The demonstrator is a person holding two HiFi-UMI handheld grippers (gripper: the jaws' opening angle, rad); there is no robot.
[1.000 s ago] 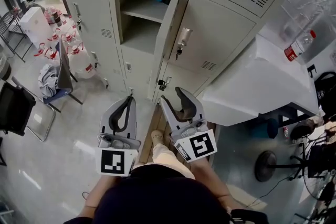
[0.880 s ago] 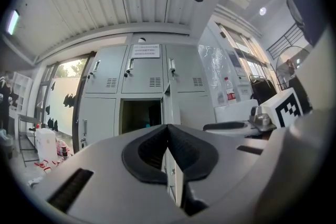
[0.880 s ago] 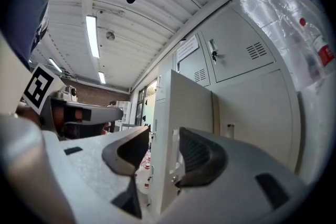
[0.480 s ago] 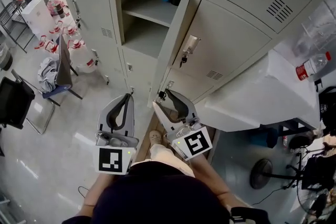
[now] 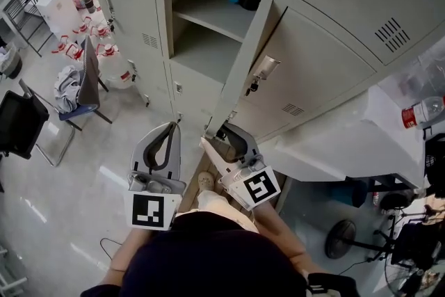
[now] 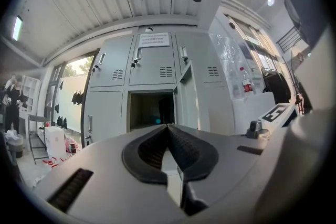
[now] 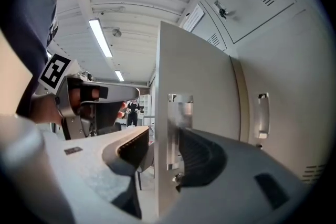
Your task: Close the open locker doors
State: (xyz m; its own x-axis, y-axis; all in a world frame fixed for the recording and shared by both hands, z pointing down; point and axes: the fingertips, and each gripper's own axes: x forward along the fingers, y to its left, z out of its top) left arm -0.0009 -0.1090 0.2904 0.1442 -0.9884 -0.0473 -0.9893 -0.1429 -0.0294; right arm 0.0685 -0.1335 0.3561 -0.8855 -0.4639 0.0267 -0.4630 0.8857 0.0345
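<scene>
The pale, glossy floor (image 5: 49,198) carries a chair (image 5: 87,83) and water jugs (image 5: 111,73) near the left end of the lockers. The left claw (image 5: 171,127) hangs idle, its tips together on nothing. Ahead, the open locker (image 5: 208,24) shows its shelf, and its door (image 5: 243,62) stands swung out with its edge toward the person. The right claw (image 5: 221,138) is apart and straddles the door's lower free edge, not plainly pinching it. The step in hand looks like taking hold of the door. Next it likely calls for a steady push leftward until the door latches. A white desk (image 5: 327,142) with a bottle (image 5: 421,111) stands at the right.
</scene>
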